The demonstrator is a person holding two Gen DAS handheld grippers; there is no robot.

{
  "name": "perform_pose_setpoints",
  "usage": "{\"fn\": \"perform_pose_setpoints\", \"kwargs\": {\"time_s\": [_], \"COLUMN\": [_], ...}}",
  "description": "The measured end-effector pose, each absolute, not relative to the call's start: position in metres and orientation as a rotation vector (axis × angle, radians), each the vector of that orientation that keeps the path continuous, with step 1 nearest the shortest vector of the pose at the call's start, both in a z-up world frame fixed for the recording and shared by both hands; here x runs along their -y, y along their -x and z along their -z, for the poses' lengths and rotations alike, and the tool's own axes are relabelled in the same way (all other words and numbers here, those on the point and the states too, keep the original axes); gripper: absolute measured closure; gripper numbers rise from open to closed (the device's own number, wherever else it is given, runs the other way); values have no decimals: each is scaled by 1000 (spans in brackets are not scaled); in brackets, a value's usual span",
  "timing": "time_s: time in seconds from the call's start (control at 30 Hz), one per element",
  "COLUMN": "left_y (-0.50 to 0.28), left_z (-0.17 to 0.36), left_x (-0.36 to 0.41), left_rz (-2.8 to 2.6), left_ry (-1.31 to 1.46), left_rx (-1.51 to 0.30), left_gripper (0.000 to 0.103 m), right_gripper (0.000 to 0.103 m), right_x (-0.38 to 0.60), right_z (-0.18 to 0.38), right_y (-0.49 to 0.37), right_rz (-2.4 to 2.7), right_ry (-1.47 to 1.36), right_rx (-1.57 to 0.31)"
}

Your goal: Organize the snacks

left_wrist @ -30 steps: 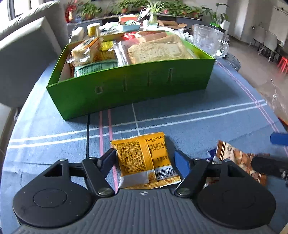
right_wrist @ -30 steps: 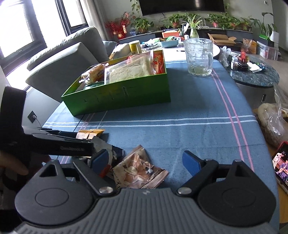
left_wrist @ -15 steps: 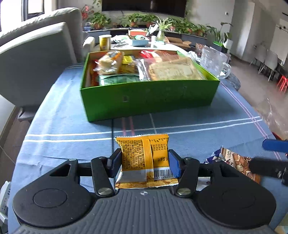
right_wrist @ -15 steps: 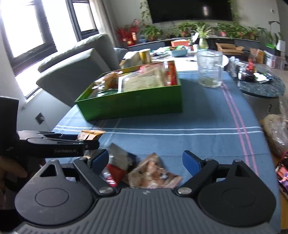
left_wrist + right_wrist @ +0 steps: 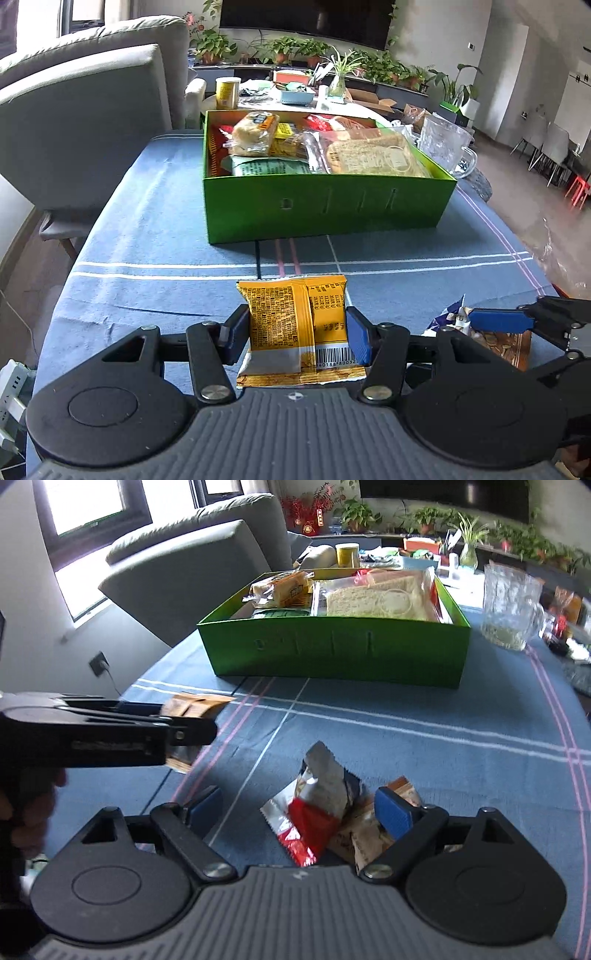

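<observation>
An orange snack packet (image 5: 295, 325), barcode side up, hung low at centre frame. A green box (image 5: 325, 206) packed with wrapped bread sat upper centre. Red-and-silver (image 5: 314, 812) and brown (image 5: 364, 840) packets lay bottom centre.

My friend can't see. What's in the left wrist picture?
The left gripper is shut on a yellow snack packet above a blue tablecloth. Behind it sits a green box full of snacks, and the right gripper pokes in beside it.
</observation>
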State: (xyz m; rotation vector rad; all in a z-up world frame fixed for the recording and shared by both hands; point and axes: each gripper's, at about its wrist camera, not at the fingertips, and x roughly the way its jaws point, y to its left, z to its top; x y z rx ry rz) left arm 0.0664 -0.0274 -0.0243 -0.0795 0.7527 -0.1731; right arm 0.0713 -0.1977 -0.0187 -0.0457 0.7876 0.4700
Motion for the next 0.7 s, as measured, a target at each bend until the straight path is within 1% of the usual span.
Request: {"fn": "perform_pose_setpoints", "kwargs": {"time_s": [0.2,0.27,0.4,0.5,0.7], "left_y": [-67,-67,-66,-65,-63], "left_z": [27,27,27,26,18], "left_x": [19,16,12,10,9], "left_rz": [165,163,157,157,163], "left_ry": [99,105,117,122,119], "left_rx": [-750,-749,-746,-741,-714], "left_gripper": [51,51,52,52,51], "right_gripper": [29,30,35,35,36], "right_x": [185,182,180,183,193], "right_z": [30,32,30,28,12], "right_y": [-83,-83,-84,-85,-84], "right_rz": [-463,-450,-429,-413,-393], "right_ry": [78,92,86,57,-6], "right_rx": [-836,-818,-810,-807,-742]}}
